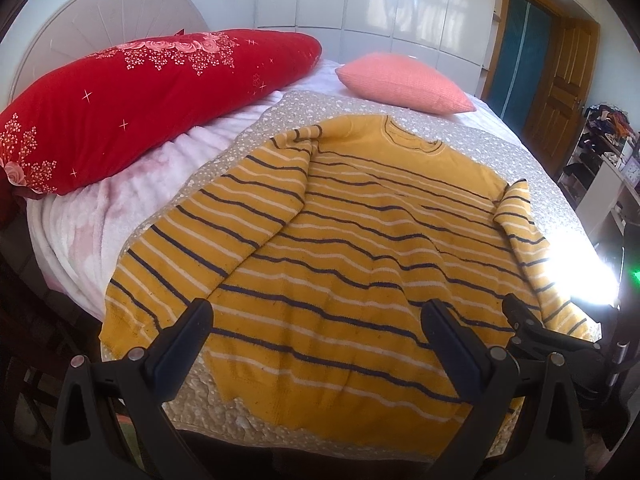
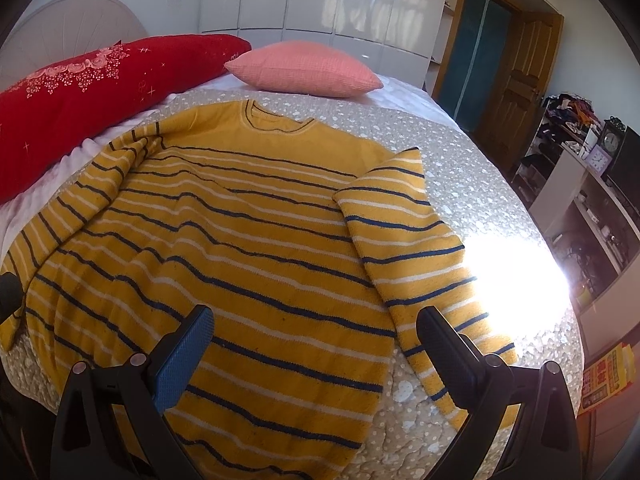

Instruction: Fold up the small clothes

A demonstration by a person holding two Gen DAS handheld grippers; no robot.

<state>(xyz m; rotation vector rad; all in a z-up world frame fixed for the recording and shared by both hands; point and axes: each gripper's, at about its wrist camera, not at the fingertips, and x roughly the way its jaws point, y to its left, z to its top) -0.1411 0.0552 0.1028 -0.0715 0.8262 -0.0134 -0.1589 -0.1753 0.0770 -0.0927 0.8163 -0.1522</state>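
Bright daylight, blown-out sun glare on bedspread (image 2: 516, 276) at rt, strong fisheye warp, dark vignette corners.

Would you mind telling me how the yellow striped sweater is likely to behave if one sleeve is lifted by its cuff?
The yellow striped sweater will probably hang limp: its knit already lies in soft wrinkles. The right sleeve lies loose beside the body, so it should lift alone at first. The textured bedspread likely adds drag.

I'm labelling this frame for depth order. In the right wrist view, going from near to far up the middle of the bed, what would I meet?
right gripper, open → yellow striped sweater lying flat → grey dotted bedspread → pink pillow → white wardrobe doors.
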